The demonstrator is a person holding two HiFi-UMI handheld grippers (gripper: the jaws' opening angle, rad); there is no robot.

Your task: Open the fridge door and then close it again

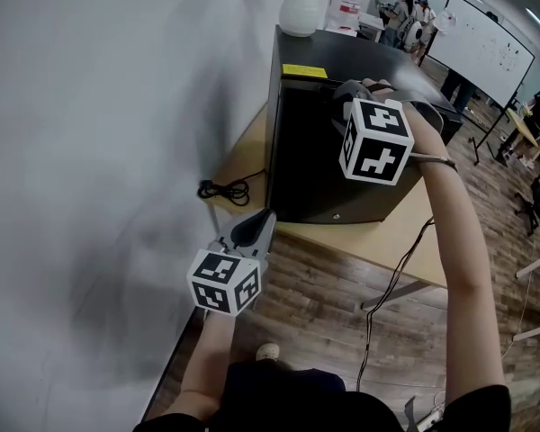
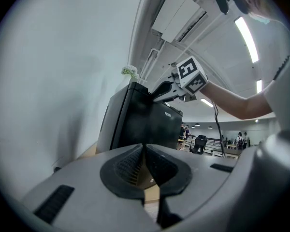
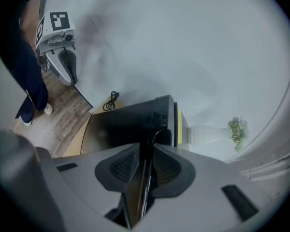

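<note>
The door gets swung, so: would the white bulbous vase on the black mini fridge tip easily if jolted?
Probably not: the white bulbous vase looks wide low down and narrow above. It looks like glazed ceramic, so it might slide on the smooth top of the black mini fridge and likely break if it fell.

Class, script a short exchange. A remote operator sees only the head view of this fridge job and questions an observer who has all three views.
Operator: From up here I can't see what is gripped on my right. What is it?
Observer: The right gripper has its fingers shut on the top edge of the fridge door.
Operator: And on my left?
Observer: On the left gripper the fingers are together with nothing between them.
</note>
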